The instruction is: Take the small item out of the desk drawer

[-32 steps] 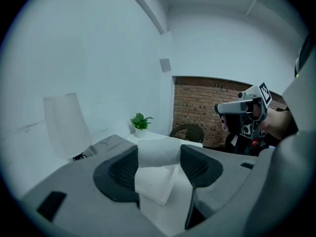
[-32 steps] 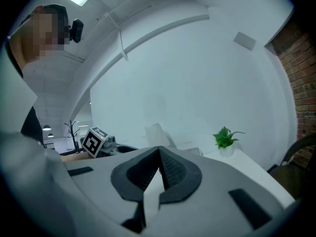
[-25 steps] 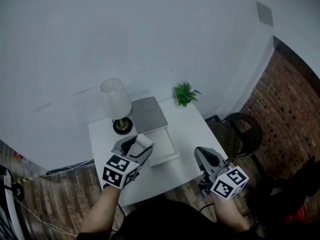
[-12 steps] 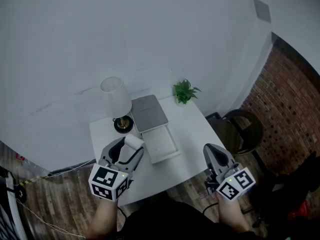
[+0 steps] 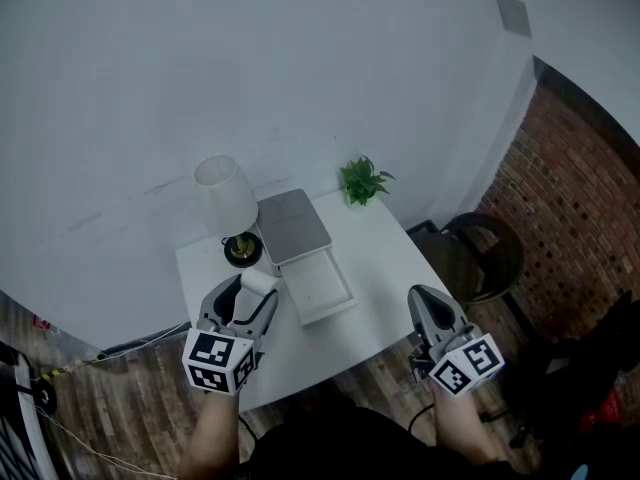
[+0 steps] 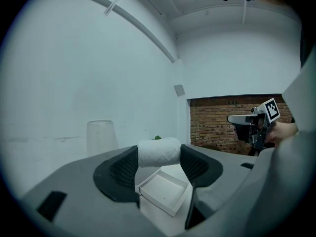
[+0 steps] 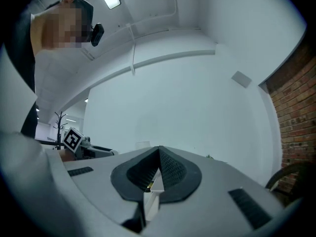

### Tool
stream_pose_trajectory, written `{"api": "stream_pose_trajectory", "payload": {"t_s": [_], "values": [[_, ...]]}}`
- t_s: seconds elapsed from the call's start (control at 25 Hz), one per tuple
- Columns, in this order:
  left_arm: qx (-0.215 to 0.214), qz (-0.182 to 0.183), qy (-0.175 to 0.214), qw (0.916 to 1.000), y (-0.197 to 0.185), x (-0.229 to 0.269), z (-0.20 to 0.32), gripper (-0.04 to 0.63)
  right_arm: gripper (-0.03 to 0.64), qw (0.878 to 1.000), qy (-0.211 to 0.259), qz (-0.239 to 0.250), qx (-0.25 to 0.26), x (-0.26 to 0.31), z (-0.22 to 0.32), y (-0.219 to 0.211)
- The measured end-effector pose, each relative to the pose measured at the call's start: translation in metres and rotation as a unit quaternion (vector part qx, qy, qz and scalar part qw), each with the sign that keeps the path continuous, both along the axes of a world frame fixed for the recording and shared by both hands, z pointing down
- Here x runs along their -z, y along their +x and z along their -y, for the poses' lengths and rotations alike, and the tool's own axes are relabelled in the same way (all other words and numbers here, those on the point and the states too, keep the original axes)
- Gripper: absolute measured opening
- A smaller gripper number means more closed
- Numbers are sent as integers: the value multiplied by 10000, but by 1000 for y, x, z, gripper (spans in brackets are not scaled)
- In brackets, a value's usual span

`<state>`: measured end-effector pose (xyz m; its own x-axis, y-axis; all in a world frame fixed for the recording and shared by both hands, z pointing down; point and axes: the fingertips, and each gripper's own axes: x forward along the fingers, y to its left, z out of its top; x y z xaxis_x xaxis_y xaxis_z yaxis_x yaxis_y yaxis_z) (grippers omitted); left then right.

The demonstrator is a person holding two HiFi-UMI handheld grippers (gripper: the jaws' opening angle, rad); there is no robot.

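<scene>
My left gripper [image 5: 255, 290] is shut on a small white roll [image 5: 258, 282], held above the table's left front part, just left of the open white drawer [image 5: 318, 290]. In the left gripper view the roll [image 6: 159, 152] sits crosswise between the two dark pads, with the empty drawer [image 6: 165, 189] below and beyond it. The drawer juts from a flat grey box [image 5: 292, 226]. My right gripper [image 5: 426, 306] is shut with nothing in it, off the table's right front edge. Its pads [image 7: 165, 169] meet in the right gripper view.
A white-shaded lamp [image 5: 226, 196] on a brass base stands at the back left of the small white table [image 5: 385, 263]. A small green plant [image 5: 360, 180] is at the back right corner. A dark round chair [image 5: 482, 258] stands to the right, by a brick wall.
My left gripper has drawn back and to the left, away from the drawer, with the roll still in it. The right gripper has shifted slightly right and toward me.
</scene>
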<state>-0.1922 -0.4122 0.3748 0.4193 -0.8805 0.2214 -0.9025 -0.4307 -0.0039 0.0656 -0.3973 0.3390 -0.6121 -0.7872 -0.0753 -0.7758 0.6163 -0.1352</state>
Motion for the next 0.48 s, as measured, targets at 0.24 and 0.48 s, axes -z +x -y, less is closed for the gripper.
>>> {"api": "stream_pose_trajectory", "payload": {"t_s": [0.24, 0.48], "values": [[163, 144, 21, 9998, 7, -14, 10, 262, -2, 9990, -126, -226, -371, -19, 14, 9], [105, 66, 144, 9998, 26, -17, 45, 262, -2, 9972, 151, -581, -453, -25, 56, -11]]}}
